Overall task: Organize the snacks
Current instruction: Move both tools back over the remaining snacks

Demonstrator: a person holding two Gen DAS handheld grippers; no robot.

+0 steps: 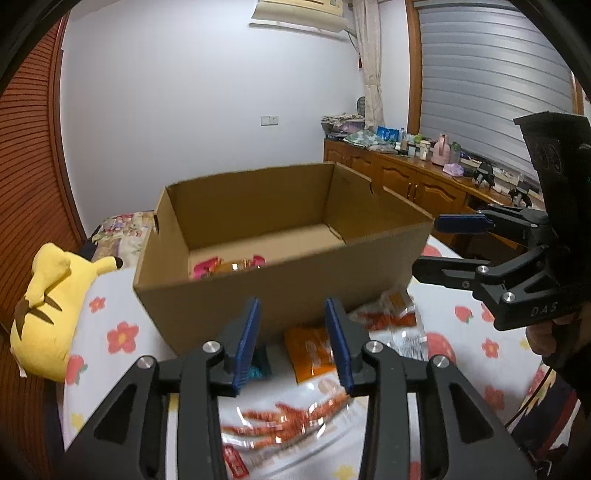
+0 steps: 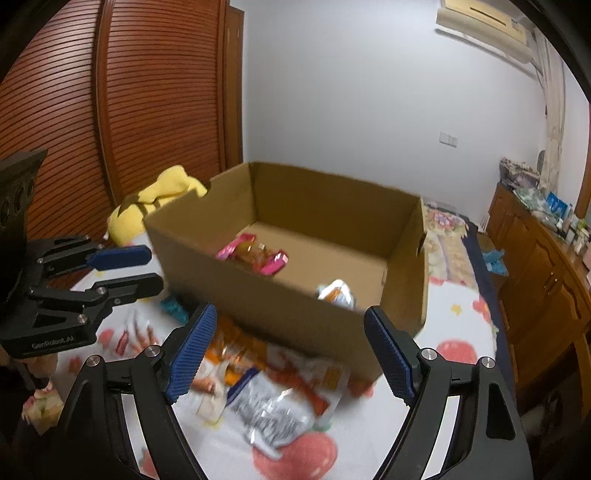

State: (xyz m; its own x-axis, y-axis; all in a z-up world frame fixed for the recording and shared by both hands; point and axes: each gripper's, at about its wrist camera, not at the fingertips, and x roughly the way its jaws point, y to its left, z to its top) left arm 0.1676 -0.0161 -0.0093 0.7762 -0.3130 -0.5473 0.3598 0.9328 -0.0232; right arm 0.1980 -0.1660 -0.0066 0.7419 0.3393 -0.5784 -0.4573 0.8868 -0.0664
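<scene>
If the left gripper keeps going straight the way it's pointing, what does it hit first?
Probably the near wall of the cardboard box, dead ahead of the open, empty left gripper. The orange snack packet lies lower, so depth is uncertain.

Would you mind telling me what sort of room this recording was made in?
Most likely a home bedroom: a bed with a flower-print sheet and a yellow plush toy, a louvred wooden wardrobe, and a wall air conditioner.
</scene>
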